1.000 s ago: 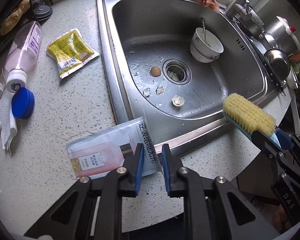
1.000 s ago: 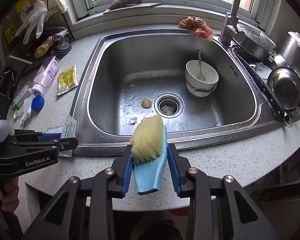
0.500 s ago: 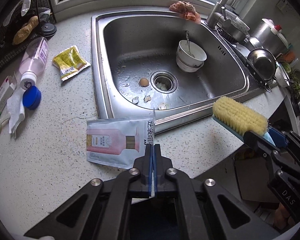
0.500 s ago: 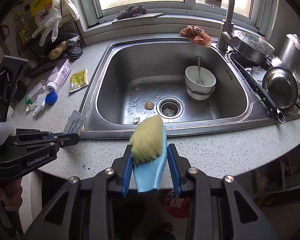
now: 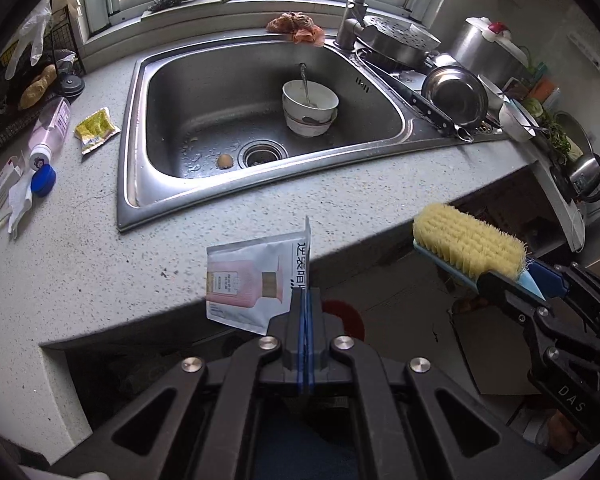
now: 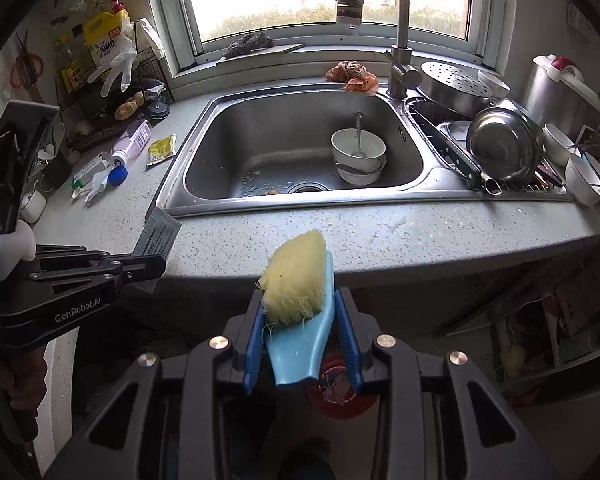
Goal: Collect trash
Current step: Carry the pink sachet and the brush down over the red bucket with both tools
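My left gripper [image 5: 305,300] is shut on a white and pink sachet [image 5: 252,280] and holds it in the air just past the counter's front edge; the sachet also shows in the right wrist view [image 6: 158,236]. My right gripper [image 6: 300,336] is shut on a blue scrub brush with yellow bristles [image 6: 298,292], also seen in the left wrist view [image 5: 468,248], held in front of the counter. A red bin [image 6: 340,392] sits on the floor below. A yellow packet [image 5: 95,130] and an eggshell [image 5: 224,161] lie on the counter and in the sink.
The steel sink [image 5: 132,200] holds stacked bowls [image 5: 310,108]. A pink bottle [image 5: 50,132], blue cap [image 5: 44,180] and tissue [image 5: 18,202] lie at the left. Pans and pots [image 5: 456,96] crowd the drainer at the right. Cardboard [image 5: 496,344] lies on the floor.
My left gripper closed on the sachet, lifted it off the counter and drew back past the front edge. My right gripper pulled back with the brush too.
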Action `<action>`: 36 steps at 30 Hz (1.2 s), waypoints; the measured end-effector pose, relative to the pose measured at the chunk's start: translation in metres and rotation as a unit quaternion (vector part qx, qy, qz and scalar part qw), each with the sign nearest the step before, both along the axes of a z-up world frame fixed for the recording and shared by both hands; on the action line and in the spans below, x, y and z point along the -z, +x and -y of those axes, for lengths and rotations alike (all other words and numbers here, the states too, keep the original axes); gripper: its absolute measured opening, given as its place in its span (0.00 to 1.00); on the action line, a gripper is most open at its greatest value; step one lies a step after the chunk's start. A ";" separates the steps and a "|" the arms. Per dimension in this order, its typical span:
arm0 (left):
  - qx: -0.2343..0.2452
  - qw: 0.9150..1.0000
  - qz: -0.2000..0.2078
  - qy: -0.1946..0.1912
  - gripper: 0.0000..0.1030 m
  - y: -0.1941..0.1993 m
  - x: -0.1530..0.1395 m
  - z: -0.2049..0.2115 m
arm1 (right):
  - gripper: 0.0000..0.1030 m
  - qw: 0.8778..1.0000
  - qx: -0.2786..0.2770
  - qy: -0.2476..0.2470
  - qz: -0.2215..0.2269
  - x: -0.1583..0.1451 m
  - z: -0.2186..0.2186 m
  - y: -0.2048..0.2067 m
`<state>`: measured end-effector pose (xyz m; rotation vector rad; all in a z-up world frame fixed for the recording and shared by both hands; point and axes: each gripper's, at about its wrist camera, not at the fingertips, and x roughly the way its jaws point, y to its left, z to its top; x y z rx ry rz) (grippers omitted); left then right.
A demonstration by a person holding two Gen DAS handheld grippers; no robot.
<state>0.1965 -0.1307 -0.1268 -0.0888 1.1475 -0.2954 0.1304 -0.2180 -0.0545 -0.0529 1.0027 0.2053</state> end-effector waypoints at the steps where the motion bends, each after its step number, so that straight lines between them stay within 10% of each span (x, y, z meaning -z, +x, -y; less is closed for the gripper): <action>1: 0.005 1.000 -0.004 -0.010 0.00 -0.005 0.000 0.008 | 0.31 1.000 0.000 -0.004 0.002 -0.001 0.006 -0.007; 18: 0.114 0.990 -0.086 -0.004 0.00 -0.025 0.061 0.111 | 0.31 0.993 0.086 -0.001 -0.078 0.036 0.078 -0.060; 36: 0.139 0.974 -0.177 -0.004 0.00 0.008 0.301 0.149 | 0.31 0.979 0.123 0.029 -0.160 0.256 0.113 -0.034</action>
